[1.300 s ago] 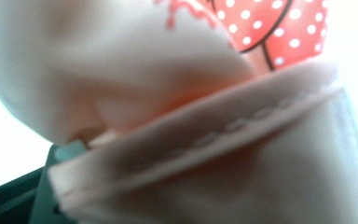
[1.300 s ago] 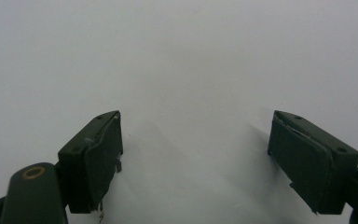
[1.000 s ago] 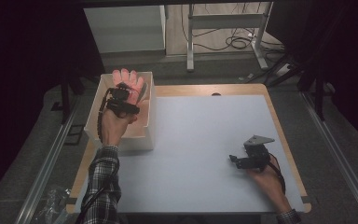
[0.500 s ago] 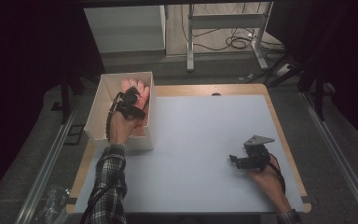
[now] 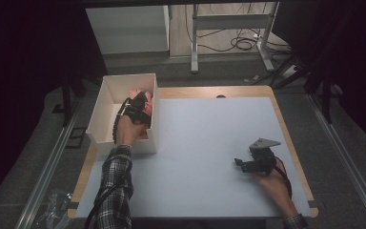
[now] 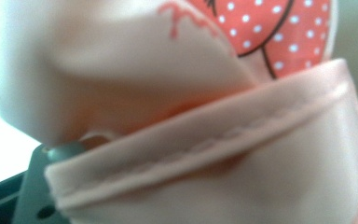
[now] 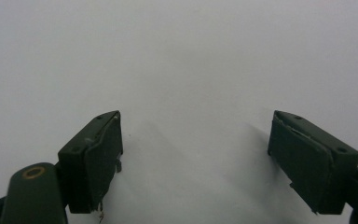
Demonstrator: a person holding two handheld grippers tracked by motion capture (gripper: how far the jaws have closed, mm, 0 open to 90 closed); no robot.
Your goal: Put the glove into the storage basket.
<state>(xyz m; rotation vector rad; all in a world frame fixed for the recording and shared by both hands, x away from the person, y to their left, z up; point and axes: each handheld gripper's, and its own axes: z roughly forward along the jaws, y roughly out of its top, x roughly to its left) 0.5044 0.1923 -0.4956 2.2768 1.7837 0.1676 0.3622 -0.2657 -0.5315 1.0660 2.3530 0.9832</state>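
Observation:
My left gripper [image 5: 139, 101] is down inside a white box [image 5: 124, 77] at the table's left edge, with a pink soft thing [image 5: 134, 90] around its tip. In the left gripper view this pink thing [image 6: 214, 93], stitched along a seam and with a red white-dotted patch, lies right across the jaws and hides them. The jaws have just been opening; whether the pads still press on it I cannot tell. My right gripper [image 5: 241, 162] rests at the right on the pale mat [image 5: 209, 129], jaws [image 7: 196, 154] wide apart and empty.
The box stands on the wooden table's [image 5: 248, 90] left rim, partly over the mat's edge. Dark floor, metal rails and a table frame [image 5: 228, 28] with cables lie beyond the far edge. A plastic wrapper [image 5: 52, 210] lies on the floor at the lower left.
The left hand has sunk into the box with the pink thing, which now shows less above the rim. The right hand has stayed in place.

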